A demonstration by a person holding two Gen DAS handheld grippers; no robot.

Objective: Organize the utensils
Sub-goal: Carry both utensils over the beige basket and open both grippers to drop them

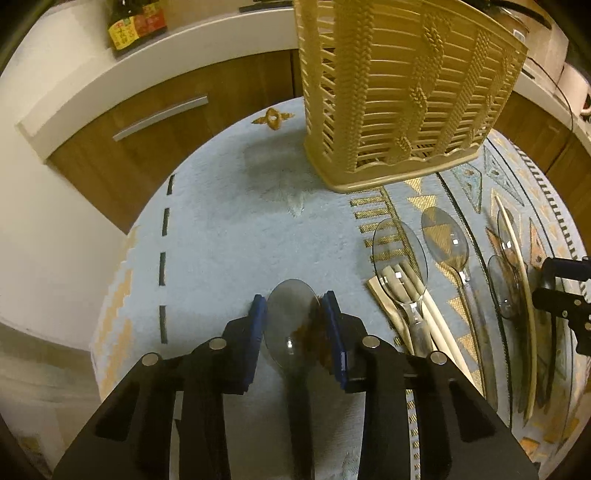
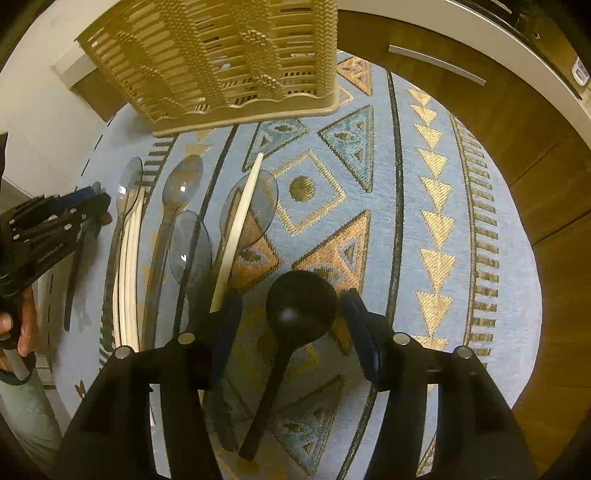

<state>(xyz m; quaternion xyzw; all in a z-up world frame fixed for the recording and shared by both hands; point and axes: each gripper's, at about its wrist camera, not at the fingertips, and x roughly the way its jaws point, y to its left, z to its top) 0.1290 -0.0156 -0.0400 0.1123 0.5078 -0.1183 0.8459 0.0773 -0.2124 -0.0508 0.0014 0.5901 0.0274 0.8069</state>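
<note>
A clear grey spoon (image 1: 290, 317) lies on the blue patterned cloth (image 1: 221, 229), and my left gripper (image 1: 293, 314) is shut on its bowl, a blue pad against each side. In the right wrist view a black spoon (image 2: 301, 302) lies on the cloth between the jaws of my right gripper (image 2: 293, 295), which stands open with a gap on both sides. The tan slatted utensil basket (image 1: 399, 92) stands upright beyond both grippers. Between the grippers lie two more clear spoons (image 1: 399, 251) (image 1: 445, 236) and cream chopsticks (image 1: 424, 306).
The cloth covers a round table whose edge falls away on the left. Wooden cabinet drawers with a metal handle (image 1: 159, 118) and a white counter with a sauce bottle (image 1: 133, 22) stand behind. A hand (image 2: 18, 325) holds the left gripper at the left edge.
</note>
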